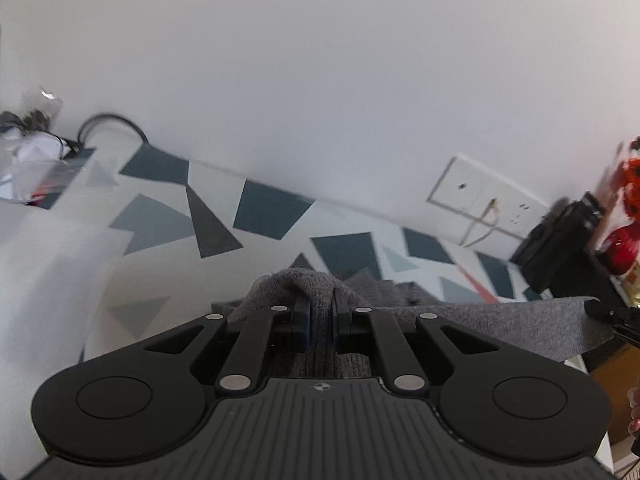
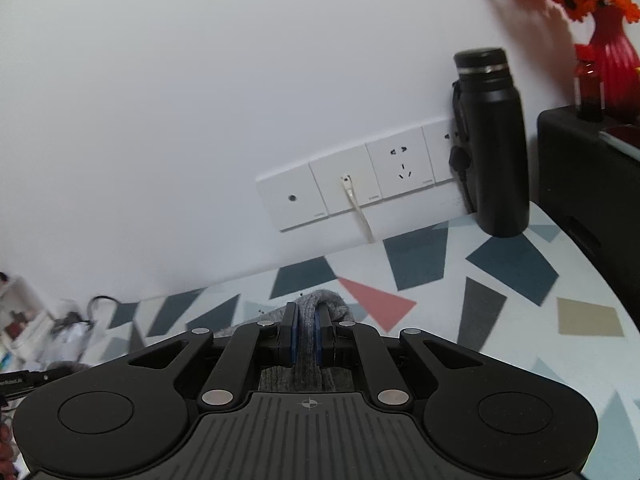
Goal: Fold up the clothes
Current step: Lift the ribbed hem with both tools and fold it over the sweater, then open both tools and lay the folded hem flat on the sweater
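- Left gripper (image 1: 320, 312) is clamped down tight, jaws nearly together, with a bunched ridge of the grey garment (image 1: 480, 320) pinched between them.
- Right gripper (image 2: 306, 332) is the same story: jaws squeezed almost closed on a fold of that grey knit cloth, which pokes up past the fingertips.
- So the garment hangs between the two grippers, held at two spots, stretched in a grey band above the desk (image 1: 168, 280) with its patterned triangle cover.
- In the left wrist view the band runs out to the right edge, where the other gripper's dark tip shows.
- How much cloth trails below is hidden by the gripper bodies, so I can't tell whether any of it touches the desk.
- Progress, as I read it: the grab is done, both holds look secure, but no neat fold is visible yet. This looks like mid-carry, early to middle of the job.
- What's left, I'd judge: lay the held edge over, let go, smooth it, then fold again.
- Watch the black bottle (image 2: 494, 148) and the red vase (image 2: 612, 68) at the wall; a swinging hem could clip them.
- Wall sockets (image 2: 360, 188) sit behind, well clear.
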Motion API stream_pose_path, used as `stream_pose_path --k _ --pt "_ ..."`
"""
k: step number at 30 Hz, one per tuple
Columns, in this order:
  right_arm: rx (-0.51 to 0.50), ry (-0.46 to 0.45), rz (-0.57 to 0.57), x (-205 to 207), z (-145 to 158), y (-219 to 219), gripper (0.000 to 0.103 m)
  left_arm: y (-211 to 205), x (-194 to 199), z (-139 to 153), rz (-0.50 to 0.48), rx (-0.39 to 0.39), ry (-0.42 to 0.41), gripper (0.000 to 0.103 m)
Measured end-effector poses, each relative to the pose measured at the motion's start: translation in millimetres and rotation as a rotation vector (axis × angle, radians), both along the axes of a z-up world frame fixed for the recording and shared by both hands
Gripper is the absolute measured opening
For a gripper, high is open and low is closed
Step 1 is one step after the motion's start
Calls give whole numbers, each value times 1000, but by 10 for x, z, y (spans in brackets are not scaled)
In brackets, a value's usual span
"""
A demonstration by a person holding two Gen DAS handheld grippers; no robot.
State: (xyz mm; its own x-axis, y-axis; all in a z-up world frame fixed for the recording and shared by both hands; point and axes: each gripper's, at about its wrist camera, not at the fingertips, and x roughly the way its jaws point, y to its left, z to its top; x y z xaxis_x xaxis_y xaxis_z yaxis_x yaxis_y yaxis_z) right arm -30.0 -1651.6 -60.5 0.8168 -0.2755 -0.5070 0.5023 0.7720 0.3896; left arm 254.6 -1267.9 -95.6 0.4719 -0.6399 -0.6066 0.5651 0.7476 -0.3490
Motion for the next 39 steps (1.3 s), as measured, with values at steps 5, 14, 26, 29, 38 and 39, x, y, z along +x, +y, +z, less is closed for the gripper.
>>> stream_pose_path --k 5,14,26,29,38,39 --pt "18 69 -17 389 -336 -112 7 -243 380 -460 -36 103 97 10" --pt "8 204 -67 540 -863 -125 12 -350 445 -655 -100 121 116 29" --pt "-124 193 0 314 -499 147 61 -227 165 -30 -177 158 -125 90" --pt "-150 228 87 305 -513 296 70 -159 -68 -36 -214 209 -152 90" --pt "-225 364 213 464 -876 653 70 -259 -512 -487 -283 307 -102 90" --pt "-245 372 217 494 -893 674 70 -296 -505 -519 -281 314 -104 90"
